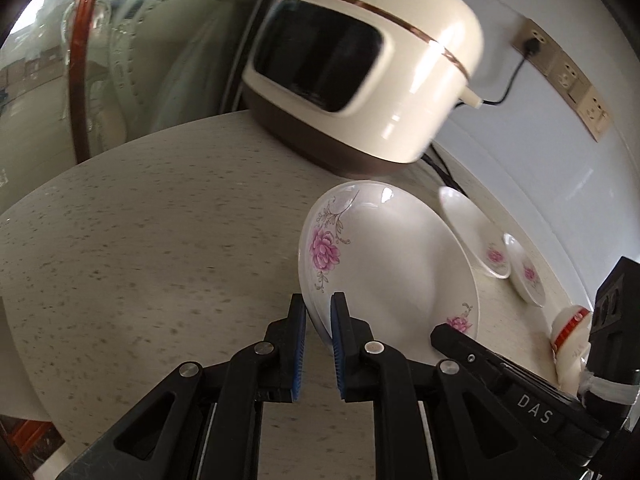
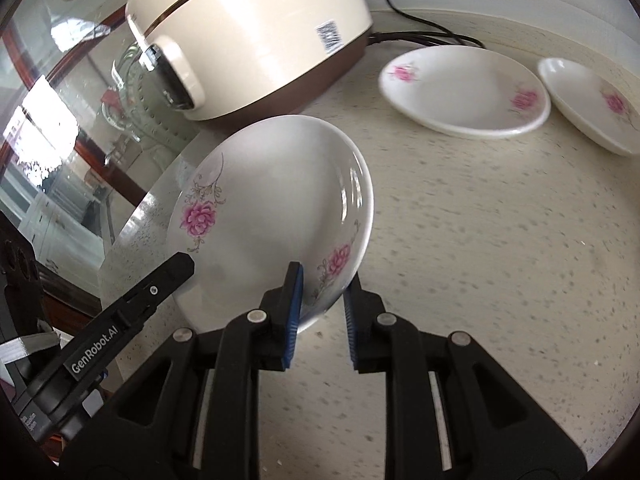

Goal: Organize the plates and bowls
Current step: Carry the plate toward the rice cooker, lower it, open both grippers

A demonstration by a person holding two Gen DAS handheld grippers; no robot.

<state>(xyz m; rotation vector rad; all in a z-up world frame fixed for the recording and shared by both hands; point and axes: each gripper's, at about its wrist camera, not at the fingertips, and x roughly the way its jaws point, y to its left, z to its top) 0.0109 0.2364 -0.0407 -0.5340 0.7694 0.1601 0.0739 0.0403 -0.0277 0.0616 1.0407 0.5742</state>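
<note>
**Two grippers, one flowered plate between them**

Both grippers clamped the same white plate (image 2: 272,208) at once. In the left wrist view, the left gripper (image 1: 319,312) had its jaws drawn narrow on the plate's near rim, one blue pad (image 1: 336,344) on each face of the rim. In the right wrist view, the right gripper (image 2: 322,286) pinched the opposite edge the same way, jaws narrow, beside one of the pink flower prints. Each gripper showed in the other's view as a black finger reaching the plate's rim: the right one at the lower right of the left view, the left one at the lower left of the right view.

The plate stood tilted, lifted off the speckled bench (image 2: 480,240), its hollow face turned toward both cameras. Just behind it sat a cream rice cooker (image 2: 256,32) with a brown base, its black cord running to a wall socket (image 1: 532,42). Farther along the bench, near the wall, two smaller flowered dishes lay side by side: the nearer dish (image 2: 464,90) and the farther dish (image 2: 592,100), close to each other and well apart from the held plate. A white bowl (image 1: 568,344) with a red band showed at the right edge of the left view. Beyond the bench's left edge stood a glass-fronted cabinet (image 2: 60,92).
</note>
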